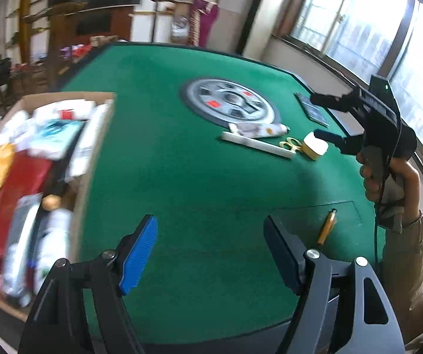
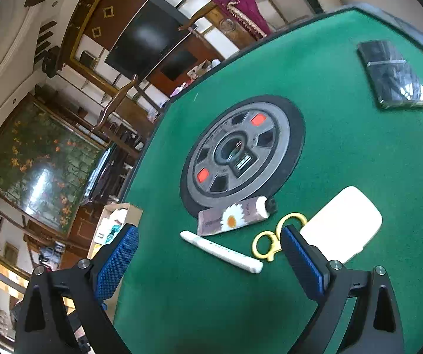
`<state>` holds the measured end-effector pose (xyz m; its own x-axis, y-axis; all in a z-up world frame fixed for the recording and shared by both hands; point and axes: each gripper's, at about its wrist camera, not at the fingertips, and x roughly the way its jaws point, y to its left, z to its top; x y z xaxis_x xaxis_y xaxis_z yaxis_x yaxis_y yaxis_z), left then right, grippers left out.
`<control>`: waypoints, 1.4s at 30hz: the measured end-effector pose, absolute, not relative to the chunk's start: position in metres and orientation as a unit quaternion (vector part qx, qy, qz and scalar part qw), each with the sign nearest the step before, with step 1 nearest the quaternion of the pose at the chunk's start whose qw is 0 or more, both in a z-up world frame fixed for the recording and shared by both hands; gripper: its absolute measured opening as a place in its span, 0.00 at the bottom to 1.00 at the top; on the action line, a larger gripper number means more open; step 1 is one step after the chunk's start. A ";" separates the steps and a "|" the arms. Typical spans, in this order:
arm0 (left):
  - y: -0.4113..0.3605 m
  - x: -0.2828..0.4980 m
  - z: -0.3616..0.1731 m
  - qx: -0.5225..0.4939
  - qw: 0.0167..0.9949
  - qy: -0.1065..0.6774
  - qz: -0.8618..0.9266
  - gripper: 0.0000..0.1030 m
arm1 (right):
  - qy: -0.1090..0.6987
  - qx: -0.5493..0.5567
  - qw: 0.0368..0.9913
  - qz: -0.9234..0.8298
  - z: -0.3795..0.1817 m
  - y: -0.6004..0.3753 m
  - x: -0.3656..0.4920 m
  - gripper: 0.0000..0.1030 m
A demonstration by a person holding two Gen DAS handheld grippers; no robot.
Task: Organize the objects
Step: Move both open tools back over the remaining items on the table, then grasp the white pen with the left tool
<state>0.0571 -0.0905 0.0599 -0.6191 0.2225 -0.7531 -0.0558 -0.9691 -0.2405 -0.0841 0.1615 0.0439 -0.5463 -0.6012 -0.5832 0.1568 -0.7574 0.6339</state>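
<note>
**Left wrist view: both tongs wide over a green table, items still loose**

Left wrist camera looks down on a green felt table with a cardboard box at its left edge, crammed with white packets, a red pack and an orange item, all smeared by blur. The left gripper stands with jaws spread wide and nothing between them, only bare felt. Near the table's round centre hub lies a loose cluster: a tube with a daisy print, a white stick just in front of it, yellow-handled scissors and a white rounded case beside those. The right gripper, held in a person's hand, is also wide apart and empty; its right finger covers the scissors' blades and part of the case. A dark wrapped packet sits well apart near the far edge. An orange pencil-like object lies by a slot in the felt; what it is cannot be told for sure.
</note>
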 end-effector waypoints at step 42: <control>0.034 -0.079 0.018 -0.507 0.236 0.152 0.815 0.15 | -0.323 0.403 0.148 -0.844 0.049 0.214 -0.078 0.97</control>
<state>-0.0787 0.0338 0.0178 -0.3734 0.2307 -0.8985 -0.5393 -0.8421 0.0079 -0.0776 0.2143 0.0489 -0.6317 -0.5104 -0.5835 -0.0095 -0.7475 0.6642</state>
